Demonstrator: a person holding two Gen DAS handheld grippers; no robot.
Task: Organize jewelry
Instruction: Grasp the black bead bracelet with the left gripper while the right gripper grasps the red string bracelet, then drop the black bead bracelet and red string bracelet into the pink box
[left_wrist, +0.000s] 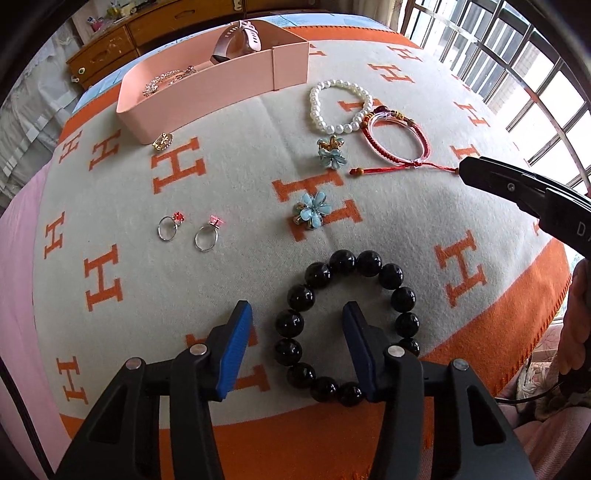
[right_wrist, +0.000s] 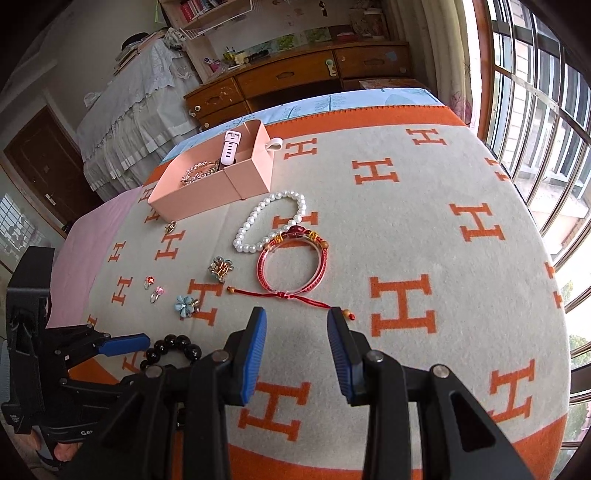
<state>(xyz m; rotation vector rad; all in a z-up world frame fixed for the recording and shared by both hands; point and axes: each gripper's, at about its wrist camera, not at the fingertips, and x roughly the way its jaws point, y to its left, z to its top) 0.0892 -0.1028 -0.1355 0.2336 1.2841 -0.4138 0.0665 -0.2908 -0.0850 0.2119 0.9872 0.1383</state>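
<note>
Black bead bracelet (left_wrist: 347, 328) whole only left-wrist, seemingly.

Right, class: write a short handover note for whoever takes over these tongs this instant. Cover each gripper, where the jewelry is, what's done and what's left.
Left tongs: open, straddling one side of the black bead bracelet, one finger inside the loop; not gripped yet.
Right tongs: open, empty, just short of the red cord bracelet; one finger tip is beside its tail bead.
Done: pink watch and a sparkly chain in the pink box.
Left on the blanket: pearl bracelet, two rings, two blue flower clips, a small gold piece.
</note>
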